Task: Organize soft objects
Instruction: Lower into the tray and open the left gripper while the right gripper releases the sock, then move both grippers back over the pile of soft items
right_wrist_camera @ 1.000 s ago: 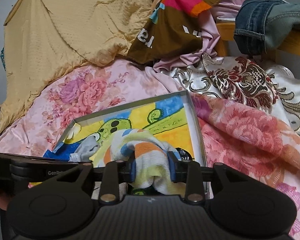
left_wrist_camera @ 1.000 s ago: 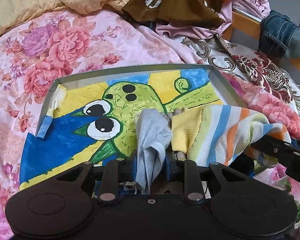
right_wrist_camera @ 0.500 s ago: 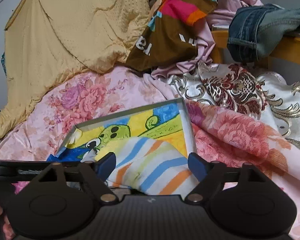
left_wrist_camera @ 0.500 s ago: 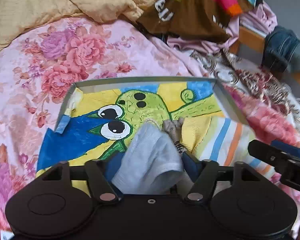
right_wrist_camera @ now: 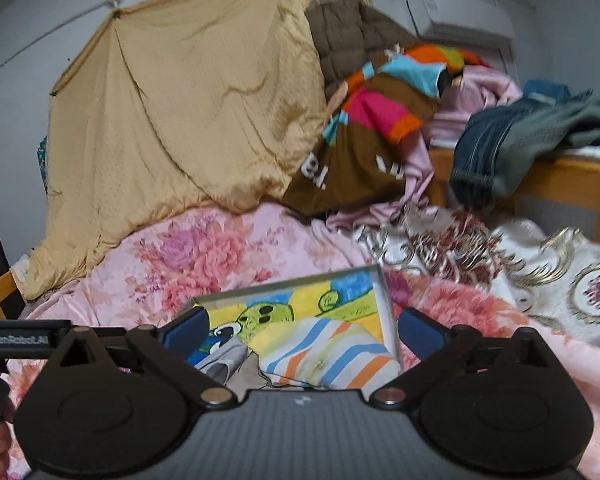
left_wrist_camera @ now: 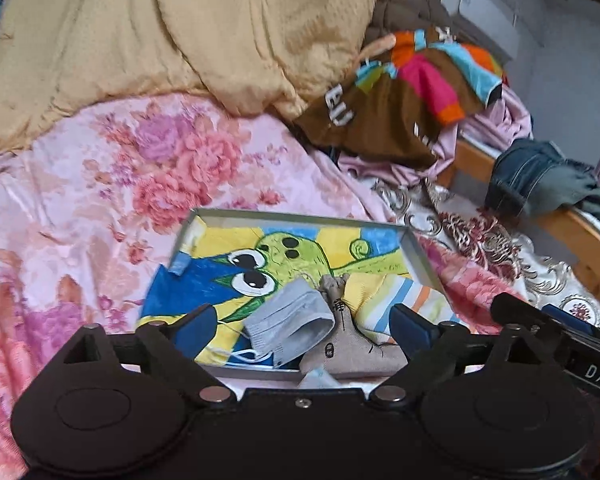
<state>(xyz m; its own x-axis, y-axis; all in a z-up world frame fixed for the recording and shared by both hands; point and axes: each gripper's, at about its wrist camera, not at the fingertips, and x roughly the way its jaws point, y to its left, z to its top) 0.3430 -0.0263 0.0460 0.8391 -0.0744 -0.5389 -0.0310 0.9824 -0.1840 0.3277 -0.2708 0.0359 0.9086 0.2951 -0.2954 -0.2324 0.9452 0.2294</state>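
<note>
A shallow box (left_wrist_camera: pixel 296 216) with a cartoon green creature painted inside lies on the floral bedspread. In it lie a grey face mask (left_wrist_camera: pixel 288 326), a beige soft doll (left_wrist_camera: pixel 348 344) and a striped cloth (left_wrist_camera: pixel 404 296). My left gripper (left_wrist_camera: pixel 302 328) is open and empty, raised above the box's near edge. My right gripper (right_wrist_camera: pixel 302 334) is open and empty, above the striped cloth (right_wrist_camera: pixel 328 356). The box (right_wrist_camera: pixel 384 296) and the mask (right_wrist_camera: pixel 224 358) also show in the right wrist view.
A pink floral bedspread (left_wrist_camera: pixel 100 200) covers the bed. A tan quilt (left_wrist_camera: pixel 160 32), a brown multicoloured shirt (left_wrist_camera: pixel 400 108) and pink cloth are piled at the back. Jeans (left_wrist_camera: pixel 540 180) hang over a wooden bed rail (left_wrist_camera: pixel 580 236) at the right.
Both grippers opened and let go: the left released the grey mask, the right released the striped cloth. Both then pulled back and up from the box.
</note>
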